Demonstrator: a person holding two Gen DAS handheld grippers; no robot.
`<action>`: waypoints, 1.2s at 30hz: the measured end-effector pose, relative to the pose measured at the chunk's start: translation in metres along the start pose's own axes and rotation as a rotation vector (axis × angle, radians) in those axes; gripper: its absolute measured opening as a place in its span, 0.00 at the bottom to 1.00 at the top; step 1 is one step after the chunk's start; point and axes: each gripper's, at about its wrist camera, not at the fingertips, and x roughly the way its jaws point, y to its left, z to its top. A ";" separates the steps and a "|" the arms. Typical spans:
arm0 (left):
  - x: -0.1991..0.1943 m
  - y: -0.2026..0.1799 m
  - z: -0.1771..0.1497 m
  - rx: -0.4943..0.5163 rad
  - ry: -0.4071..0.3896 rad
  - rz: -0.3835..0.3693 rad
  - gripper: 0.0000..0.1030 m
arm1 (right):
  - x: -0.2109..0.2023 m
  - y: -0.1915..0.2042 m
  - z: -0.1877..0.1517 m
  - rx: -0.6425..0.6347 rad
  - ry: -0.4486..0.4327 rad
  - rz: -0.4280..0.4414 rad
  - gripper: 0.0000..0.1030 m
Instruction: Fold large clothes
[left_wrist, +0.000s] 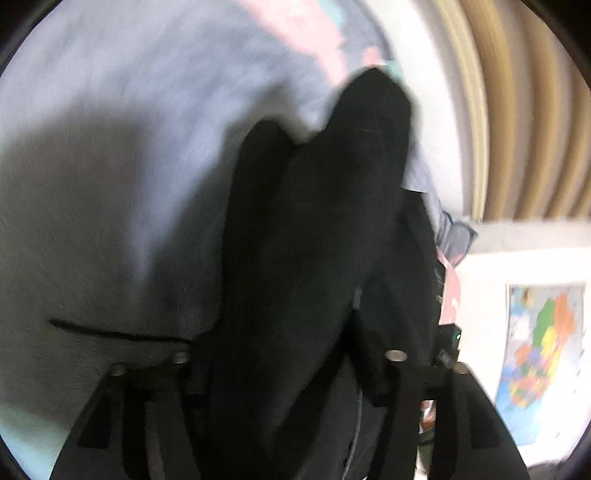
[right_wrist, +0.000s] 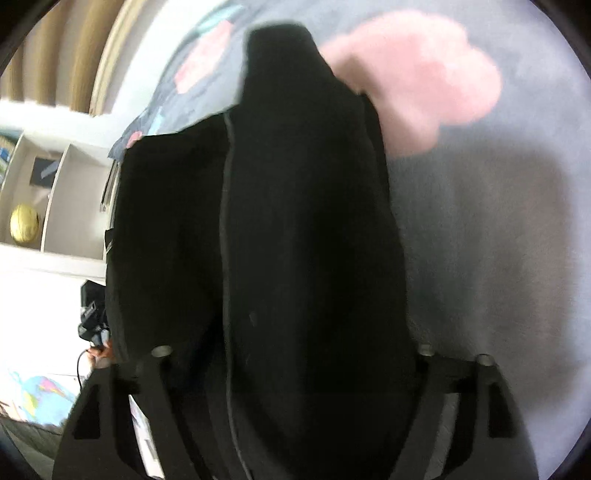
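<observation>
Nearest in both wrist views, dark cloth fills the space between the fingers: the left hand-held gripper (left_wrist: 284, 354) and the right hand-held gripper (right_wrist: 295, 350) each have a thick bunch of the black garment (left_wrist: 325, 206) running up the middle of the frame from the bottom edge. The fingertips are buried in fabric, so I cannot tell whether the pads are actually pressing on it or merely standing wide with cloth lying between them. The garment looks soft, limp and fairly heavy for clothing; it sags into deep folds and drapes in a long tongue toward the top of the frame, where it rests on the pale grey bedcover (left_wrist: 110, 147) with its pink patch (right_wrist: 417, 74). I would judge it neither slippery nor fragile, but it will slump wherever it is unsupported, so a seam or hem, such as the grey line (right_wrist: 225, 236) in the right view, is the sensible place to grip. Farther off, at the left edge of the right view, an open white shelf unit (right_wrist: 55, 206) holds a gold ball (right_wrist: 24, 223) in one compartment; a coloured map (left_wrist: 543, 343) shows at lower right in the left view.
</observation>
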 end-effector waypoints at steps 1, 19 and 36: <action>0.002 -0.003 -0.003 -0.001 -0.022 0.010 0.61 | 0.000 0.006 -0.001 -0.017 -0.005 -0.018 0.80; -0.133 -0.174 -0.172 0.415 -0.195 -0.079 0.27 | -0.168 0.151 -0.170 -0.249 -0.255 -0.085 0.36; -0.104 -0.061 -0.257 0.242 0.007 0.074 0.30 | -0.130 0.054 -0.297 0.011 -0.054 -0.218 0.38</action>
